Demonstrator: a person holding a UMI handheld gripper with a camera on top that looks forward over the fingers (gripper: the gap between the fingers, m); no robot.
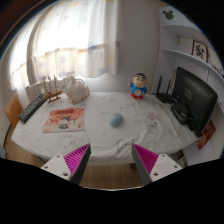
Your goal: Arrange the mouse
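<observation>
A small blue-grey mouse [116,119] lies near the middle of a white, patterned table cover [150,130]. My gripper [112,158] is held well back from it, above the table's near wooden edge. Its two fingers [76,159] with magenta pads stand wide apart and nothing is between them. The mouse is well beyond the fingertips.
An orange-printed mouse mat [64,119] lies left of the mouse. A black keyboard [33,108] sits at the far left, a white bag-like object [72,88] behind it. A cartoon doll [139,87] stands at the back. A black monitor [194,100] stands on the right.
</observation>
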